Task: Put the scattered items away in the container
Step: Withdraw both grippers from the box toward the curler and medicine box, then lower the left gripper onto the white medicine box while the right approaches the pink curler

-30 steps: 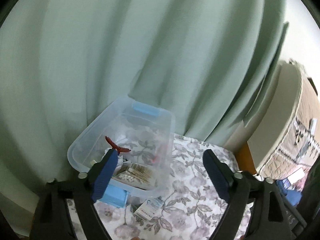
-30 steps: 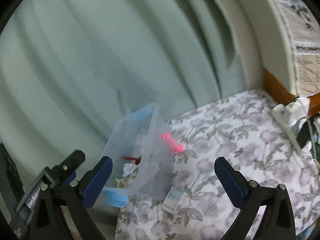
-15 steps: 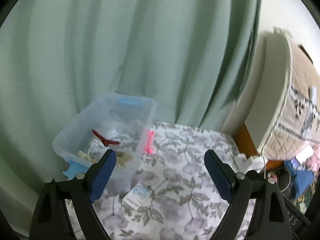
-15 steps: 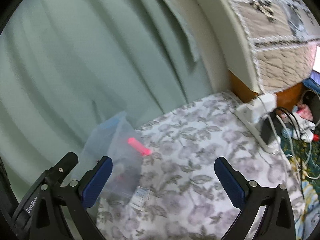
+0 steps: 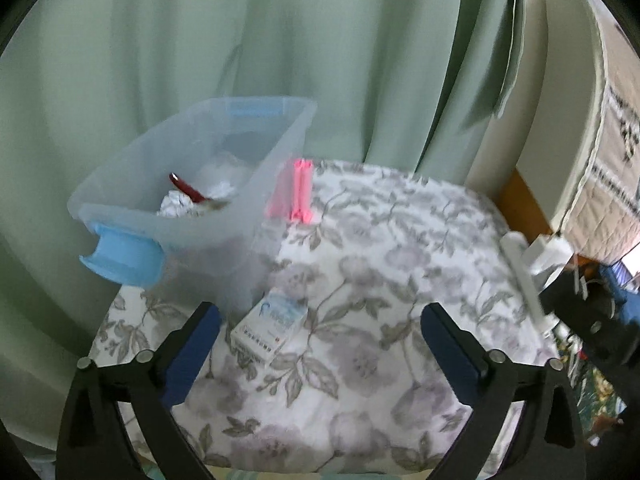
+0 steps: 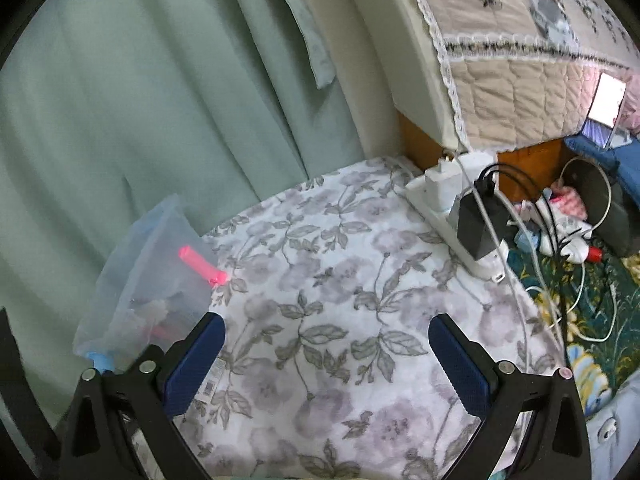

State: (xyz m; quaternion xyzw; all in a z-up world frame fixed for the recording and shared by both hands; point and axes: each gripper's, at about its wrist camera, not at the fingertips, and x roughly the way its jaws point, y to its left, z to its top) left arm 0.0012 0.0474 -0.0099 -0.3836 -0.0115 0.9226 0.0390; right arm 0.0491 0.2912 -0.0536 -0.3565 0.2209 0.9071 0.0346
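A: Surroundings? Obstructions?
B: White power strip with plugs at the cloth's far right edge; green curtain behind.
A: Surface?
B: Floral cloth.
A: Task items?
B: Small white box beside the clear bin; pink clip against its wall.
A: Grippers?
B: Left gripper has just opened wider, nothing between; right gripper spread, empty.

The left gripper has two matte black plastic arms that widen toward the camera into triangular braces, each with a dark slot cut through its base. Long navy-blue pads line the inner faces of the fingers. Two round silver screw heads sit on top of each arm. The right gripper is built alike: black arms, navy-blue pads, paired silver screws, one with a pinkish tint.
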